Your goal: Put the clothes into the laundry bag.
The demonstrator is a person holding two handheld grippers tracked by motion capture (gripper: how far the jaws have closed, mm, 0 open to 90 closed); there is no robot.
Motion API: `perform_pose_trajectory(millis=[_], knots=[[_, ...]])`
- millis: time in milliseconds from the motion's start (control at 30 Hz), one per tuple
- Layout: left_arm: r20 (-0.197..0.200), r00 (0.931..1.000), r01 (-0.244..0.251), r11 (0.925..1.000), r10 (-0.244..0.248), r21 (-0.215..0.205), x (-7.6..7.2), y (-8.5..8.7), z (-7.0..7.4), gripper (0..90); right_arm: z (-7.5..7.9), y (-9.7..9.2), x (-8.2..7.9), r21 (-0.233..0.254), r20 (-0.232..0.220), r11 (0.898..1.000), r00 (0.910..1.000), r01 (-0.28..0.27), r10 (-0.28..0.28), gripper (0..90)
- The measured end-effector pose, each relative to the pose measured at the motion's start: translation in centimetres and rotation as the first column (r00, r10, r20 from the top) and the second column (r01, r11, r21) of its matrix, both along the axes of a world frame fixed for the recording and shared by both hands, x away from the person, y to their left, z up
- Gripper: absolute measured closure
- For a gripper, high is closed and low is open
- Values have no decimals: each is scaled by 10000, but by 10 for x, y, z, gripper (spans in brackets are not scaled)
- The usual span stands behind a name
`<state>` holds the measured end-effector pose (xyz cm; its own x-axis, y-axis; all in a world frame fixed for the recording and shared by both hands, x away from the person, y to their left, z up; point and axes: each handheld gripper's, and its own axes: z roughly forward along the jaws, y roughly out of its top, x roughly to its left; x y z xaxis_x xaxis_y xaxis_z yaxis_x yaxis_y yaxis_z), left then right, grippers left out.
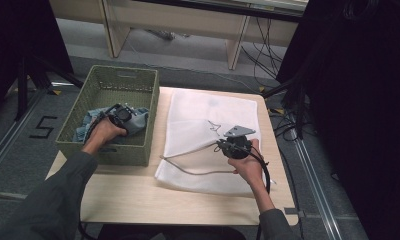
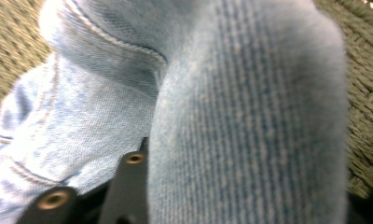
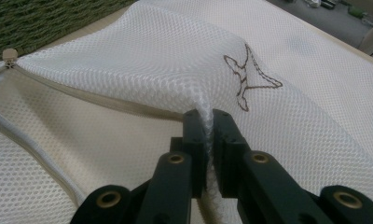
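Note:
A light blue denim garment [image 1: 140, 122] lies in the green woven basket [image 1: 108, 150] at the table's left. My left gripper [image 1: 122, 114] is down inside the basket, shut on a thick fold of that denim [image 2: 250, 93], which bulges up between the two jaws [image 2: 250, 186]. A white mesh laundry bag [image 1: 208, 107] lies flat to the right of the basket. My right gripper [image 1: 223, 145] is shut on a pinch of its top layer [image 3: 209, 116] and holds it raised. Below the raised layer, the zipper mouth [image 3: 82, 100] gapes towards the basket [image 3: 44, 18].
The wooden table [image 1: 138, 200] has bare surface along its near edge. A brown stitched motif [image 3: 245, 77] marks the bag. The zipper pull [image 3: 8, 55] sits at the bag's corner near the basket. Wooden furniture legs [image 1: 235, 47] and cables [image 1: 268, 50] stand beyond the table.

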<state>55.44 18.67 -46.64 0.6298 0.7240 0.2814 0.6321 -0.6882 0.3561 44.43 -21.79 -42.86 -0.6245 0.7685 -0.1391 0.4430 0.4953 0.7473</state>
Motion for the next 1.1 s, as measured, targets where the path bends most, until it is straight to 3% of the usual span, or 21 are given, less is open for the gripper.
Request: perform_pose_trajectory(millis=[67,133,167,200,267,300,333,367,400,467,500,533,567,600,633,667,800,933,1033,1067,1100], knots=[[77,10000,-17,10000,17,-65,-1,2,4,662,0,0,0,-5,27,10000,10000,-13,13,857],[279,9993,-240,9973,260,-696,-2,8,12,680,0,0,0,2,11,10000,10000,2,-2,857],[516,9972,-480,9913,547,-1226,-3,11,16,684,0,0,0,7,1,10000,10000,4,-4,858],[585,9968,-454,9884,544,-1447,-3,16,23,689,0,0,1,-9,-18,10000,10000,-27,27,858],[766,9932,-691,9740,875,-2157,-5,24,36,691,0,-1,1,-83,-101,9999,9999,-79,78,858],[793,9939,-570,9711,773,-2318,-6,28,43,692,0,-1,1,-89,-104,9999,9999,-88,88,858],[856,9916,-718,9619,975,-2639,-8,30,49,693,0,0,1,-25,-24,10000,10000,-51,51,858],[1069,9891,-678,9580,1011,-2788,-10,33,57,694,0,-1,1,-4,-3,10000,10000,-47,47,858],[1321,9855,-600,9462,1069,-3180,-12,35,62,694,0,-1,1,16,-21,10000,10000,-39,39,858],[1463,9823,-556,9285,1166,-3670,-17,40,76,695,0,0,1,90,-45,10000,10000,39,-39,858],[1623,9797,-437,9162,1173,-3983,-24,45,91,696,0,-1,2,63,155,10000,9999,-18,17,858],[1623,9797,-437,9162,1173,-3983,-24,45,91,697,0,-1,2,65,146,10000,9999,-14,13,858],[1527,9829,-354,9202,1025,-3897,-27,48,101,697,0,-1,2,65,146,10000,9999,-14,13,858],[1776,9789,-192,9110,1010,-4121,-35,51,115,698,0,-1,2,86,102,10000,9999,-11,10,858],[1776,9789,-192,9110,1010,-4121,-35,51,115,699,0,-1,2,86,102,10000,9999,-11,10,858],[1947,9774,45,9135,819,-4067,-38,53,123,699,0,-1,1,138,-56,9999,10000,66,-65,858],[2368,9711,724,9093,295,-4099,-54,54,153,700,1,-1,1,120,-40,9999,10000,24,-23,858],[2649,9643,1212,8941,-29,-4312,-73,50,178,701,1,-2,1,106,31,9999,10000,14,-15,858],[2851,9583,1533,8774,-197,-4546,-88,43,192,702,1,-3,1,67,45,10000,10000,-17,16,858],[2786,9603,1469,8712,-120,-4685,-96,39,196,702,2,-2,1,109,37,9999,10000,15,-15,858],[2980,9544,1622,8649,-153,-4749,-101,35,200,702,2,-2,1,101,25,9999,10000,7,-7,858]])
